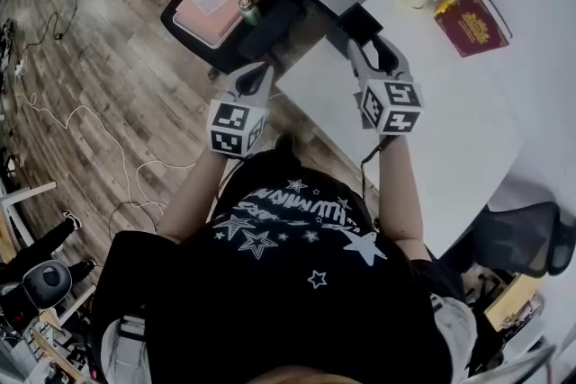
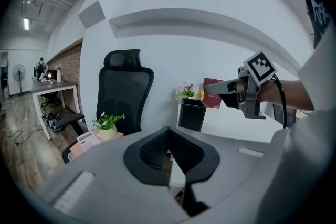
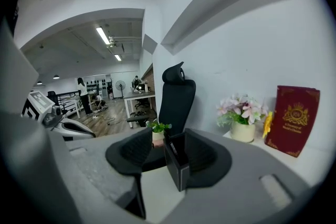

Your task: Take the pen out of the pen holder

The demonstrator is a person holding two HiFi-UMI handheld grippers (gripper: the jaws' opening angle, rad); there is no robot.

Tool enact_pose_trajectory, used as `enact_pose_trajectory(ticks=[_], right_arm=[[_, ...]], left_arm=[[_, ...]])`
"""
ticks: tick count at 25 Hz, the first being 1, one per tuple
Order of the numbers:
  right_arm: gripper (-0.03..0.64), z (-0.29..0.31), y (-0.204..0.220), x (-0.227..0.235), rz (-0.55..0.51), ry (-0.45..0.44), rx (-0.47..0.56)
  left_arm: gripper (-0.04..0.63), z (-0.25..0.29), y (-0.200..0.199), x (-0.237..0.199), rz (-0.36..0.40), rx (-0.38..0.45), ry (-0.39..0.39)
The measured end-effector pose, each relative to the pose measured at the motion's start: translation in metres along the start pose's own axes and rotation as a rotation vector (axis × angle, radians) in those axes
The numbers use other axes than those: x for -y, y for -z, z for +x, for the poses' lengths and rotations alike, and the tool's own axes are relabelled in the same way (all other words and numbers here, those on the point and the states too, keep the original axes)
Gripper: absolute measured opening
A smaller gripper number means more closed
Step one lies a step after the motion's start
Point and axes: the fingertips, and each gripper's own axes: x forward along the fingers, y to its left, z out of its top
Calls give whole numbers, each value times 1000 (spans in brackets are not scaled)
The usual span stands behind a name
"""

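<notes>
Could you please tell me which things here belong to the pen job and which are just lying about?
Job: black pen holder, at the tips of the open right tongs; left tongs, shut.
Lying about: flower pot, red book, office chair, small plant.

Black pen holder, maroon book

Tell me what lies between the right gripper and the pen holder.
Nothing. The right gripper view shows only bare white table between the open right gripper and the black pen holder just ahead.
</notes>
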Motion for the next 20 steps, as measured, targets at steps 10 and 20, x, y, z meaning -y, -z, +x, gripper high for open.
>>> enact_pose_trajectory(ticks=[10, 20], right_arm=[[183, 58, 4, -10, -99, -8, -134], [96, 76, 17, -13, -163, 17, -274]], left_arm=[[11, 37, -4, -32, -18, -23, 38], [11, 41, 4, -38, -39, -41, 52]])
